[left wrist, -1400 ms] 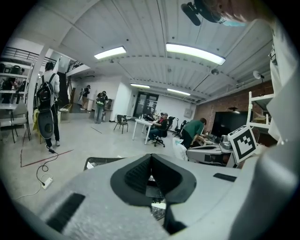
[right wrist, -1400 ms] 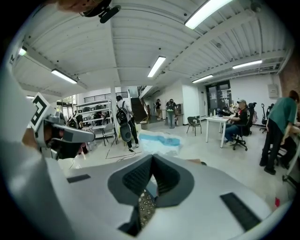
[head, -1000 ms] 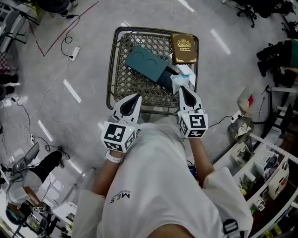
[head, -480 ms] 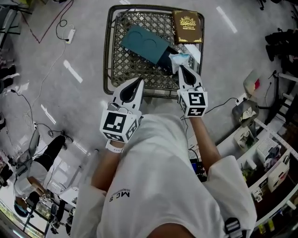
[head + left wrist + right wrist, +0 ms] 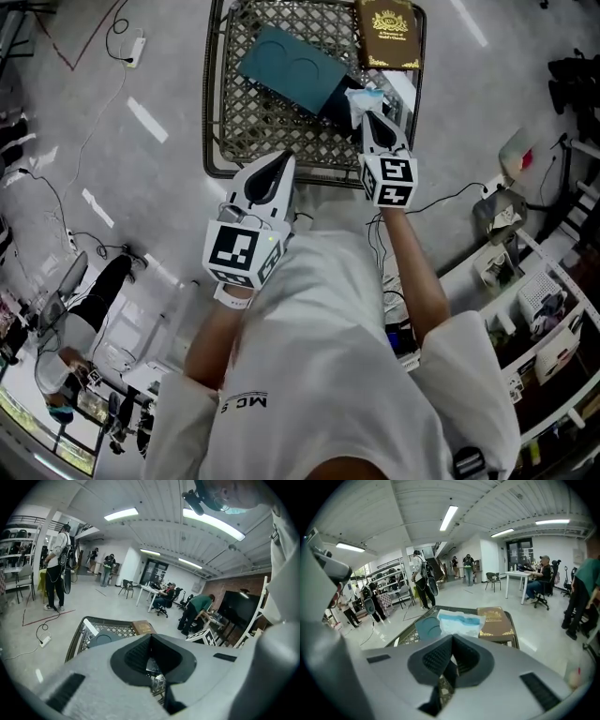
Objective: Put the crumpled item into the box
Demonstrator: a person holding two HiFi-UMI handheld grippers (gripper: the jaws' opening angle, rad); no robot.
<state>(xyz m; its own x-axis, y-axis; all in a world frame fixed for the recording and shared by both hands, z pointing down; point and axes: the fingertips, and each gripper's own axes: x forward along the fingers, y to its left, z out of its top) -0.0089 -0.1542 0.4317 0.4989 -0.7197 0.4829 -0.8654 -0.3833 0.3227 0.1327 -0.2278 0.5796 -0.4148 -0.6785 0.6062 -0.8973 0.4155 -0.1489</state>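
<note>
A wire basket [image 5: 217, 112] stands on the grey floor. In it lie a teal box [image 5: 291, 67] with a dark open end, a brown gold-printed box [image 5: 386, 33], and a crumpled white and pale blue item [image 5: 363, 97] next to that open end. My right gripper [image 5: 368, 114] is shut and empty, its tip just short of the crumpled item [image 5: 459, 621]. My left gripper [image 5: 284, 157] is shut and empty too, over the basket's near rim. The left gripper view shows the basket [image 5: 77, 637], the teal box [image 5: 104, 639] and the brown box [image 5: 143, 627] ahead.
Cables and a power strip [image 5: 134, 52] lie on the floor to the left. Shelving with small goods [image 5: 544, 309] stands at the right. Several people, desks and chairs fill the room beyond the basket.
Both grippers have moved forward toward the basket. The right tip has drawn closer to the crumpled item, and the left tip has reached the near rim.
</note>
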